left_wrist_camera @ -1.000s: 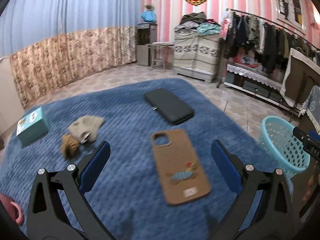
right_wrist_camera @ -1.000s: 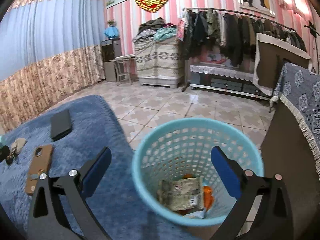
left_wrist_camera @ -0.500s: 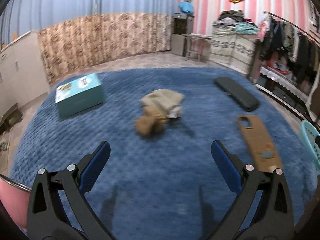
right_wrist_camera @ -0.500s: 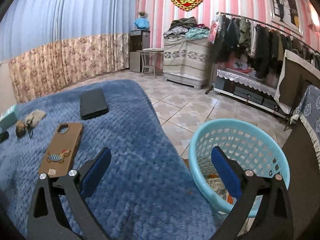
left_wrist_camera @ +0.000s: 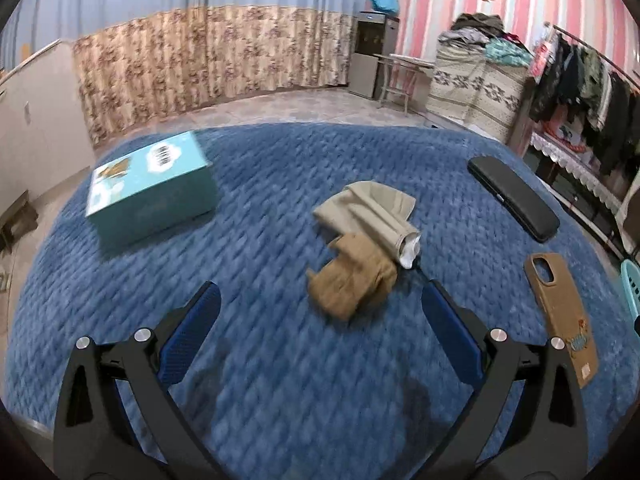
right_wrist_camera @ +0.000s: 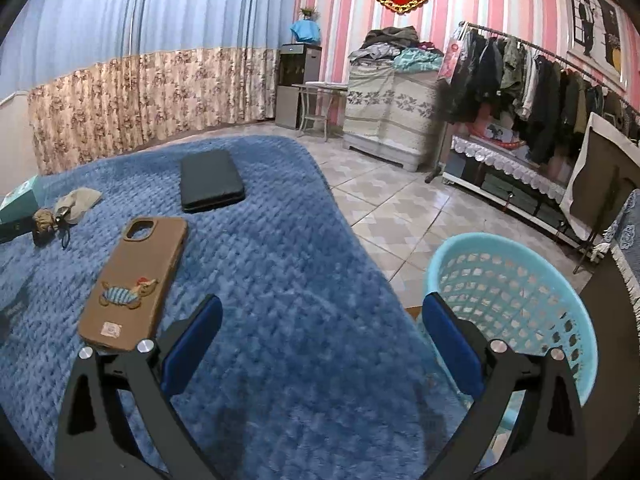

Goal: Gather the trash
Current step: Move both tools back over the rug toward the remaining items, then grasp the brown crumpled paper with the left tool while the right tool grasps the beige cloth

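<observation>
A crumpled brown scrap (left_wrist_camera: 352, 280) lies on the blue blanket (left_wrist_camera: 280, 380), touching a beige pouch (left_wrist_camera: 372, 208) with a white end. My left gripper (left_wrist_camera: 320, 332) hovers open just short of the scrap, with nothing between its fingers. The same scrap (right_wrist_camera: 42, 220) and pouch (right_wrist_camera: 78, 200) appear small at the far left in the right wrist view. My right gripper (right_wrist_camera: 320, 340) is open and empty above the blanket's edge, with the light blue basket (right_wrist_camera: 516, 280) on the floor by its right finger.
A teal box (left_wrist_camera: 152, 188) sits at the left of the blanket. A black case (left_wrist_camera: 512, 200) and a brown phone case (left_wrist_camera: 560, 308) lie to the right. Tiled floor (right_wrist_camera: 400, 208), a clothes rack (right_wrist_camera: 540, 92) and a draped cabinet (right_wrist_camera: 388, 112) lie beyond.
The left gripper has swung left from the phone case and come close to the brown scrap. The right gripper has pulled back from over the basket toward the blanket.
</observation>
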Motion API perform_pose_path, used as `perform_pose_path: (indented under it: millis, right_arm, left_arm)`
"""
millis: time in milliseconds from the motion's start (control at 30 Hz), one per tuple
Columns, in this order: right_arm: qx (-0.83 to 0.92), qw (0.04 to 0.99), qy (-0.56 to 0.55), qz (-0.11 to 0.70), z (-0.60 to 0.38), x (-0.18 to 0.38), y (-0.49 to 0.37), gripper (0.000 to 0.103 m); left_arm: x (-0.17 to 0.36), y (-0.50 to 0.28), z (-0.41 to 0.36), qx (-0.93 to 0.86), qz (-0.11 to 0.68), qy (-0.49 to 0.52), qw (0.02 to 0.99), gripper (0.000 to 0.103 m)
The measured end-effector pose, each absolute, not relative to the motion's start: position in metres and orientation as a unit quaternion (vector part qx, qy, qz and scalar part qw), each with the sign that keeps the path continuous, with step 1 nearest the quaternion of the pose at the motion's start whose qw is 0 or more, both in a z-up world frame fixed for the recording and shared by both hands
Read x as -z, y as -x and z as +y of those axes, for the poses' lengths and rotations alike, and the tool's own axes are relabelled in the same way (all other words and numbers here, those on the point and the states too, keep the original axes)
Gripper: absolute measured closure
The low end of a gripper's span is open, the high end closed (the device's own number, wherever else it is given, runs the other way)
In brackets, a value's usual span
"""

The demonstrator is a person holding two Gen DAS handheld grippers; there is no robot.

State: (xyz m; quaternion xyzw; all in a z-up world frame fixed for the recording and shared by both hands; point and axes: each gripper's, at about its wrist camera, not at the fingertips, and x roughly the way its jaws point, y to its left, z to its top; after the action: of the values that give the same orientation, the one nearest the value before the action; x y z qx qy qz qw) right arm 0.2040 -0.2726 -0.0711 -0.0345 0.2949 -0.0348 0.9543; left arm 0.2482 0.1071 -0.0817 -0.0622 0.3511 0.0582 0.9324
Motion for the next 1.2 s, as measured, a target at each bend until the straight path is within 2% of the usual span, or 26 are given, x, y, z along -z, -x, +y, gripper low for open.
perform_pose_path:
  millis: [67, 167, 200, 433, 633, 1200]
  right_arm:
    - [0.027, 0.953, 0.036, 0.301, -0.265, 0.071, -0.21, 0.005]
    - [0.019, 0.952, 0.046, 0.301, -0.251, 0.069, -0.218, 0.005]
    - [0.015, 0.952, 0.05, 0.302, -0.245, 0.069, -0.22, 0.005]
    - [-0.02, 0.951, 0.056, 0.304, -0.203, 0.068, -0.235, 0.005]
    - [-0.065, 0.951, 0.089, 0.287, -0.146, 0.057, -0.248, 0.005]
    - [-0.155, 0.928, 0.113, 0.319, -0.014, 0.068, -0.316, 0.005]
  left_arm:
    - [0.087, -0.258, 0.104, -0.037, 0.37, 0.066, 0.926, 0.021]
    - [0.095, -0.268, 0.1, -0.011, 0.395, 0.069, 0.916, 0.05]
    - [0.096, -0.268, 0.101, -0.004, 0.399, 0.072, 0.914, 0.053]
    - [0.077, -0.242, 0.115, -0.051, 0.344, 0.039, 0.937, 0.054]
    - [0.063, -0.228, 0.146, -0.132, 0.295, 0.048, 0.945, 0.054]
    - [0.078, -0.243, 0.182, -0.199, 0.31, 0.113, 0.923, 0.054]
